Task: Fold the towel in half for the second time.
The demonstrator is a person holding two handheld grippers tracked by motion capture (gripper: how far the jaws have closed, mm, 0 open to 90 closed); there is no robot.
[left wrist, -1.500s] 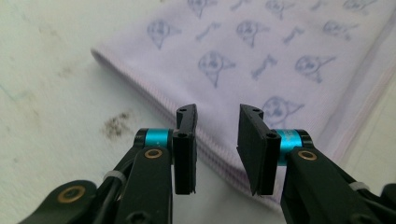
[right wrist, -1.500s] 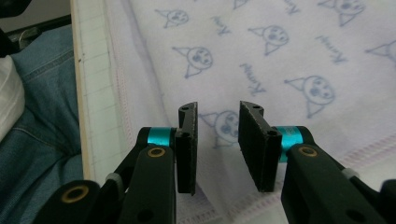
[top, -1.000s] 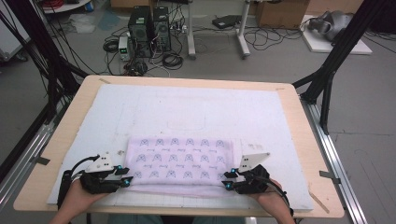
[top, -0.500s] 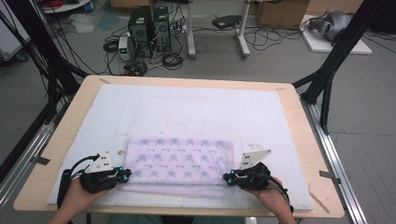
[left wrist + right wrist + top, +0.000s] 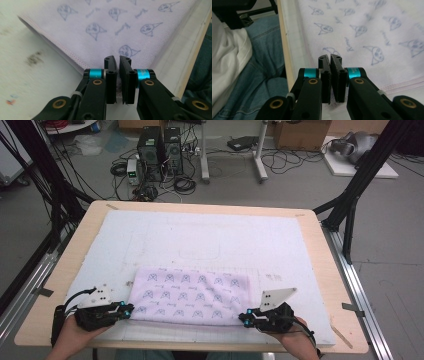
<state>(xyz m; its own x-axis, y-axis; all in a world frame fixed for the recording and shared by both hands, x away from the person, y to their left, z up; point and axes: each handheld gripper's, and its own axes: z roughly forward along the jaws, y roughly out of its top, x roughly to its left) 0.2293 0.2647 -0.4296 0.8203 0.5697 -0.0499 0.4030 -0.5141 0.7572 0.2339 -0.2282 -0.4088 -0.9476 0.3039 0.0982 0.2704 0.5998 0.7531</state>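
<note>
Both grippers clamp the near edge of a lilac printed cloth (image 5: 189, 296) as a fold appears about to begin. Nearest the camera, a person's two hands come in over the front lip of the wooden table (image 5: 320, 255). The left gripper (image 5: 126, 310) has its jaws pressed together on the cloth's near left corner, and the right gripper (image 5: 243, 318) has its jaws pressed together on the near right corner. In the left gripper view the black pads (image 5: 111, 75) pinch the stitched hem of the cloth (image 5: 120, 27); in the right gripper view the pads (image 5: 325, 75) bite the same fabric (image 5: 367, 32), with the person's blue trousers (image 5: 262, 75) beside the table edge.

The cloth lies flat in a neat rectangle on the white mat (image 5: 210, 240), close to the table's front edge and roughly centred. Its far edge rests untouched. Judging by this, the grasp is done — both corners are secured — while the lift and the carry toward the far edge are not yet done.

Beyond the table, computer towers (image 5: 160, 145) and loose cables (image 5: 285, 160) sit on the grey floor.
</note>
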